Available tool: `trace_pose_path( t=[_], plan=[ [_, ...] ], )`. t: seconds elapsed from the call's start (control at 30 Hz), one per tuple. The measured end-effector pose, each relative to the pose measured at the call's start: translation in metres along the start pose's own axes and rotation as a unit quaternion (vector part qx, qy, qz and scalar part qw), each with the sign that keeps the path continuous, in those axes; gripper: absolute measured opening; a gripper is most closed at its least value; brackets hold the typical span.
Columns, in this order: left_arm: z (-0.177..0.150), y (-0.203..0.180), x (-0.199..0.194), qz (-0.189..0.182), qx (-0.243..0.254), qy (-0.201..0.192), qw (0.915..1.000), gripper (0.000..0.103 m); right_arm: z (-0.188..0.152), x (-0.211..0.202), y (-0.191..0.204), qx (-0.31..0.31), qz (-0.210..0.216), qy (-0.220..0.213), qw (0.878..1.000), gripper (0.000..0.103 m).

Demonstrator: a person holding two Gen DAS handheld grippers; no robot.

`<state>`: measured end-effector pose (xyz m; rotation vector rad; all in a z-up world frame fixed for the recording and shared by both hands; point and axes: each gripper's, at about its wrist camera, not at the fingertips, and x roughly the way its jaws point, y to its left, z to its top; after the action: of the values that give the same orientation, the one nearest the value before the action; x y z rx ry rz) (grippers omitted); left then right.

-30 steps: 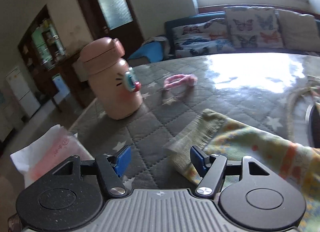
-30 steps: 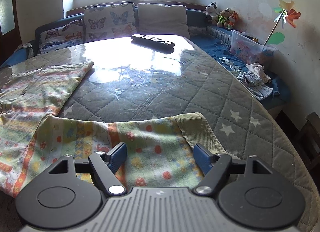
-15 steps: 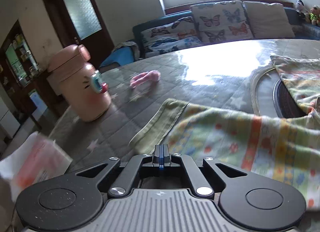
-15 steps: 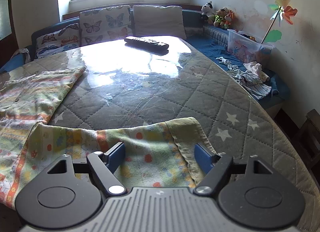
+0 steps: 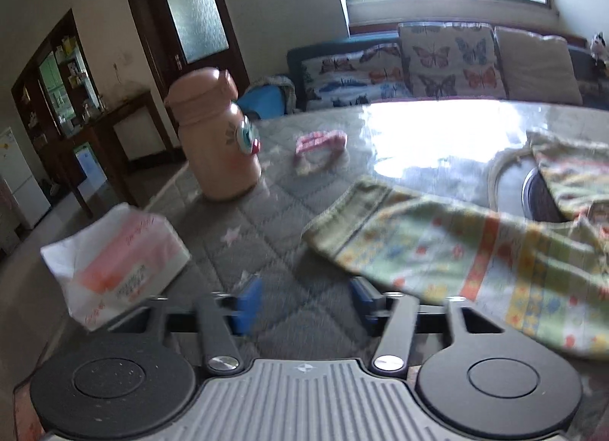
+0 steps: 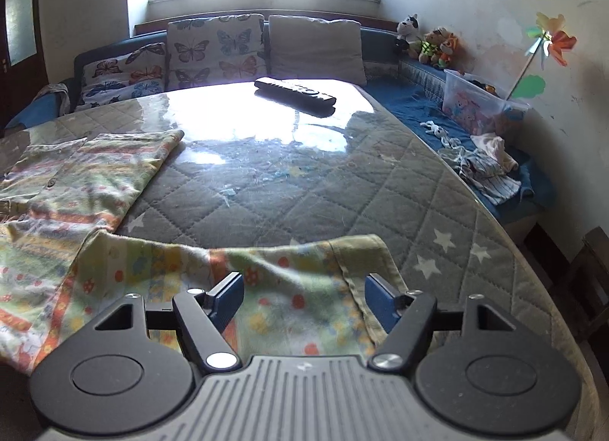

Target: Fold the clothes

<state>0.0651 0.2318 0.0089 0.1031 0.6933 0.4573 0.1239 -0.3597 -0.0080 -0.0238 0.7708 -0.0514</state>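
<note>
Nearest to us, the left gripper [image 5: 304, 294] hangs with its blue-padded jaws spread wide and nothing between them, over bare quilted grey star-print table cover [image 5: 266, 235] just short of the table's near edge; this view is smeared with motion blur. Our right gripper [image 6: 304, 298] is likewise wide apart, its pads poised over the near sleeve of the child's patterned cotton garment in pale green, yellow and orange bands [image 6: 285, 277], without closing on it. That sleeve ends in a plain olive cuff [image 6: 365, 254] near the table's right edge; the other sleeve's cuff [image 5: 342, 212] lies just ahead and to the right of the left gripper. The garment's body stretches away across the table's left half in the right wrist view. Beside the left edge sits a white and pink soft pack of tissues [image 5: 114, 262]; farther along stands an upright peach-coloured flask with a cat face [image 5: 217, 140], and beyond it a small pink fabric loop [image 5: 319, 140]. Toward the far edge, in window glare, lies a long black remote control [image 6: 297, 93]. Behind the table runs a blue sofa with butterfly-print cushions [image 6: 217, 49]
</note>
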Motion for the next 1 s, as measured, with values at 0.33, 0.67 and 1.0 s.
trace_pose_path(
  t=[0.33,0.67,1.0],
  plan=[
    [0.015,-0.021,0.017,-0.005,0.038,-0.014,0.9992,0.097,-0.014,-0.035,0.004,0.005,0.027,-0.003,1.000,0.070],
    [0.018,-0.018,0.028,-0.002,0.039,-0.013,0.9992,0.103,0.004,-0.056,0.106,-0.114,0.191,-0.009,0.975,0.070],
    [0.025,-0.016,0.036,0.007,0.041,-0.024,0.9988,0.103,0.001,-0.072,0.231,-0.251,0.336,-0.005,0.908,0.070]
  ],
)
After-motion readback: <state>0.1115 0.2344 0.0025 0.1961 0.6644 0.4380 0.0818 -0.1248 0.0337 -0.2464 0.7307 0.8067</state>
